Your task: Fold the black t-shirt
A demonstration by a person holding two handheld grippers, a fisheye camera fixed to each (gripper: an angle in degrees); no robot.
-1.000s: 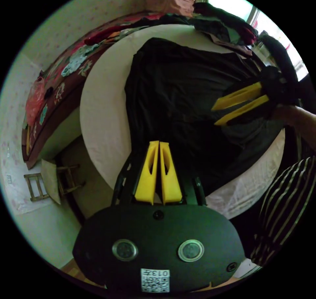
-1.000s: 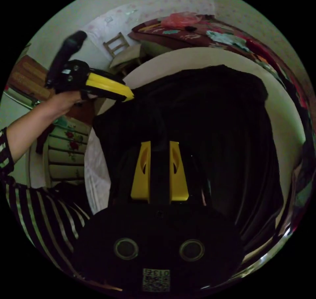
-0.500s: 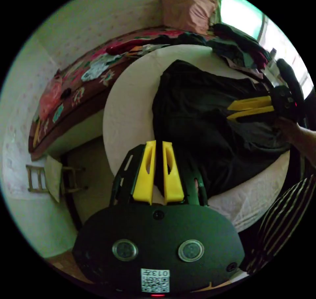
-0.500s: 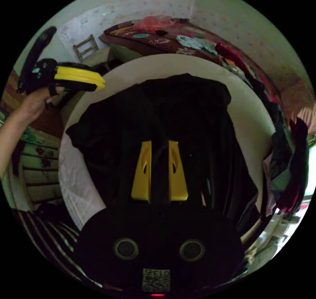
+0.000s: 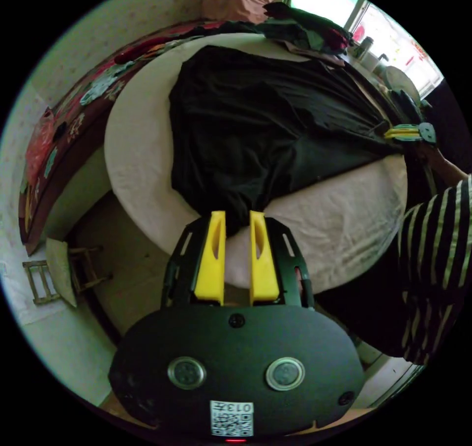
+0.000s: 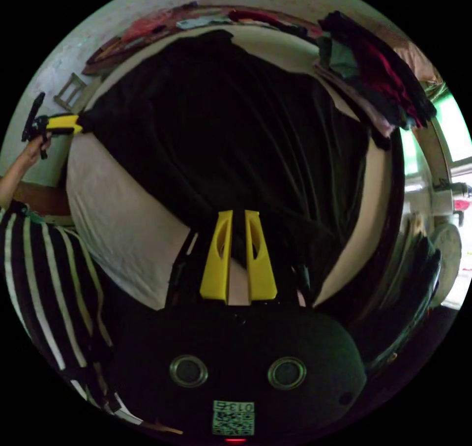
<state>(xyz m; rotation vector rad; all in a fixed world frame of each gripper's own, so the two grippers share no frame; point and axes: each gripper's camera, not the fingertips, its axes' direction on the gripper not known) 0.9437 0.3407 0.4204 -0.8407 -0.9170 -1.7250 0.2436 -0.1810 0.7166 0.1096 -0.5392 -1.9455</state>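
Observation:
The black t-shirt [image 5: 255, 116] lies spread over a round white-covered table [image 5: 339, 215], pulled taut along its near edge between the two grippers. My left gripper [image 5: 237, 213] is shut on one bunched corner of the shirt at the table's rim. In the right gripper view the left gripper [image 6: 73, 123] holds that corner at the far left. My right gripper [image 6: 238, 212] is shut on the opposite corner of the t-shirt [image 6: 221, 121]. In the left gripper view the right gripper [image 5: 391, 133] grips the stretched cloth at the right.
A pile of dark and red clothes [image 6: 373, 72] sits on the table's far edge. A bed with a floral cover [image 5: 73, 116] runs along the wall, and a wooden chair [image 5: 49, 279] stands below it. The person's striped sleeve [image 5: 437, 249] is close by.
Both grippers have moved apart and back to the table's near rim, drawing the shirt's edge taut between them. The right gripper's jaws have closed on the cloth.

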